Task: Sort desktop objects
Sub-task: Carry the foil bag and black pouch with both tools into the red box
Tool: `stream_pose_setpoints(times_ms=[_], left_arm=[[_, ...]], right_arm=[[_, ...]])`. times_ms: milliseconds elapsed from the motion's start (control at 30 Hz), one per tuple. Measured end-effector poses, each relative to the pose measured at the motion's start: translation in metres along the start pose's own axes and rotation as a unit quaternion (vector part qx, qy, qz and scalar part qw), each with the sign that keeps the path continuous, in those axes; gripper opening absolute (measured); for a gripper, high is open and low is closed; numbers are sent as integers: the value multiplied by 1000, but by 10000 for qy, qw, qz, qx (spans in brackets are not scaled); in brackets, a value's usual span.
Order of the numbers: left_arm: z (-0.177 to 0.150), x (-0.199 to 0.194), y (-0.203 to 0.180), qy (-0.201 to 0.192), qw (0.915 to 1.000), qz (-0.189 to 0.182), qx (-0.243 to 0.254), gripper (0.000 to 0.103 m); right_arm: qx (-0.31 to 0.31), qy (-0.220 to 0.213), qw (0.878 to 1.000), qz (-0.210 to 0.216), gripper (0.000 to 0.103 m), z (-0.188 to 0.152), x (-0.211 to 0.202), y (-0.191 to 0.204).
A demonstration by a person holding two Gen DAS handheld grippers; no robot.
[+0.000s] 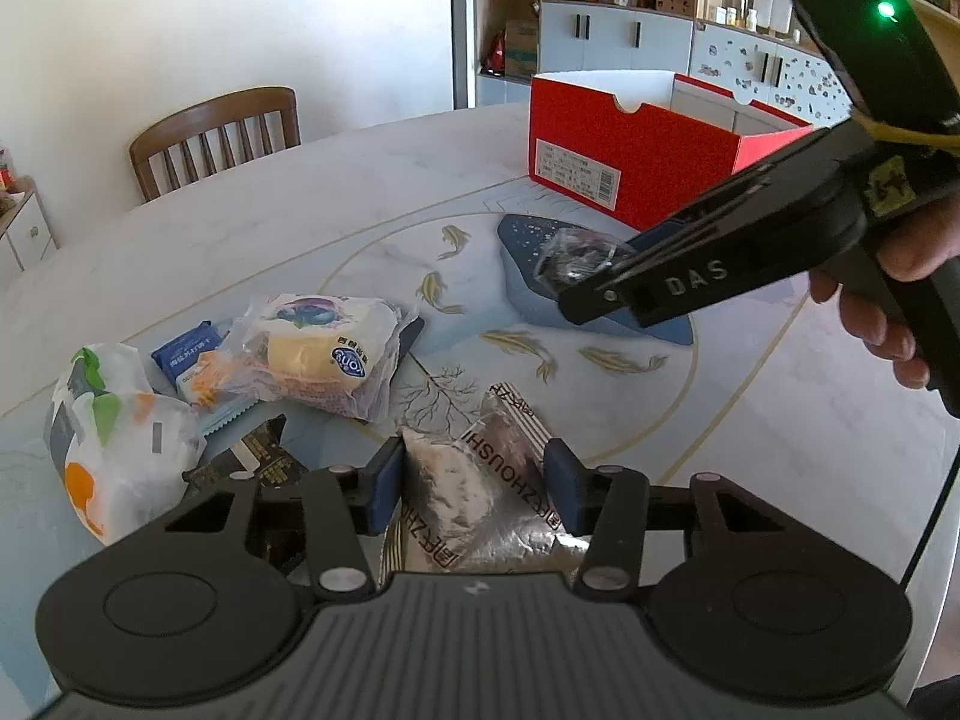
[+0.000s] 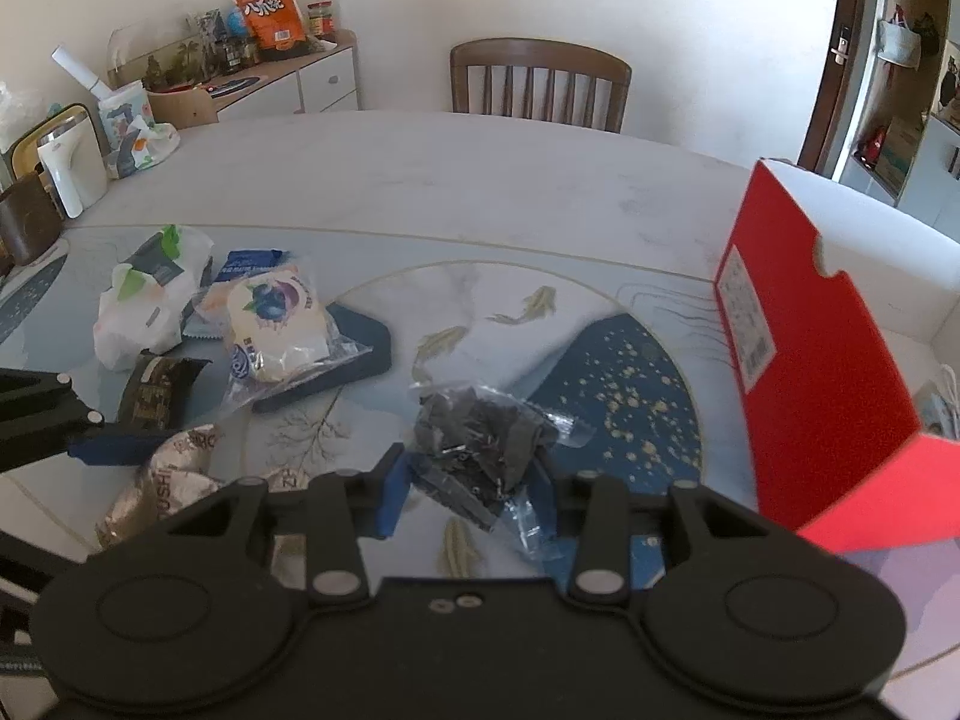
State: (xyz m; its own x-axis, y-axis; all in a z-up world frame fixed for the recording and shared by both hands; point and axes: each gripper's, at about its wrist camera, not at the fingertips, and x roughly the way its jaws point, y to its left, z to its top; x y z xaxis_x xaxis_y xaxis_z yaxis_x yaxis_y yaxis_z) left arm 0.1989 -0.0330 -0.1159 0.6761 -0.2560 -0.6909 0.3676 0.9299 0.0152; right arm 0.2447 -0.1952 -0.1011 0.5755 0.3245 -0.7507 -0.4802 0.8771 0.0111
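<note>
**Two claws, two packets over the fish-pattern tabletop**

Over the tabletop (image 1: 252, 228) we work with both claws. Our left claw (image 1: 474, 483) has its blue pads on either side of a silver packet (image 1: 480, 492), the pads touching its crumpled sides, so it looks closed on the packet; the packet's near end runs under the claw body and we cannot tell whether it is lifted. From the right wrist view the same packet (image 2: 174, 480) shows at the near left, with the left claw's blue pad (image 2: 114, 447) against it.

Our right claw (image 2: 474, 495) is closed on a clear bag of dark small parts (image 2: 480, 438), which bulges out ahead of the pads above the dark blue patch of the tabletop pattern. From the left wrist view that bag (image 1: 576, 258) sits at the tip of the right claw (image 1: 591, 282), held clear of the surface, near the red box (image 1: 630, 162).

The red box stands open at the far right.

At the left lies a heap of other things: a blueberry bread pack (image 1: 324, 354), a blue sachet (image 1: 183, 354), a white bag with orange and green print (image 1: 114, 438) and a black packet (image 2: 156, 390), all touching or overlapping.
</note>
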Motion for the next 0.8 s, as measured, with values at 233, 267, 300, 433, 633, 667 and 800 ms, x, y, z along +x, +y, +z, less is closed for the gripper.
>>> stream_pose_setpoints(times_ms=[233, 267, 300, 433, 633, 667, 800], left_arm=[[6, -9, -4, -96, 9999, -5, -89, 47], [9, -10, -4, -115, 9999, -15, -120, 47], [11, -12, -5, -140, 9998, -18, -146, 47], [25, -17, -10, -281, 9995, -31, -158, 47], [51, -23, -23, -552, 9984, -121, -49, 47], [56, -23, -26, -593, 9981, -135, -33, 47], [74, -26, -38, -719, 9972, -209, 15, 47]], right_arm=[[70, -50, 10000, -27, 40, -6, -16, -5], [78, -67, 9999, -32, 40, -7, -19, -6], [73, -73, 9999, -56, 40, -7, -22, -7], [120, -187, 9997, -68, 40, -8, -38, -13], [216, -356, 9990, -138, 40, -8, -58, -29], [225, -393, 9989, -156, 40, -8, -62, -32], [234, -499, 9982, -245, 40, -5, -76, -45]])
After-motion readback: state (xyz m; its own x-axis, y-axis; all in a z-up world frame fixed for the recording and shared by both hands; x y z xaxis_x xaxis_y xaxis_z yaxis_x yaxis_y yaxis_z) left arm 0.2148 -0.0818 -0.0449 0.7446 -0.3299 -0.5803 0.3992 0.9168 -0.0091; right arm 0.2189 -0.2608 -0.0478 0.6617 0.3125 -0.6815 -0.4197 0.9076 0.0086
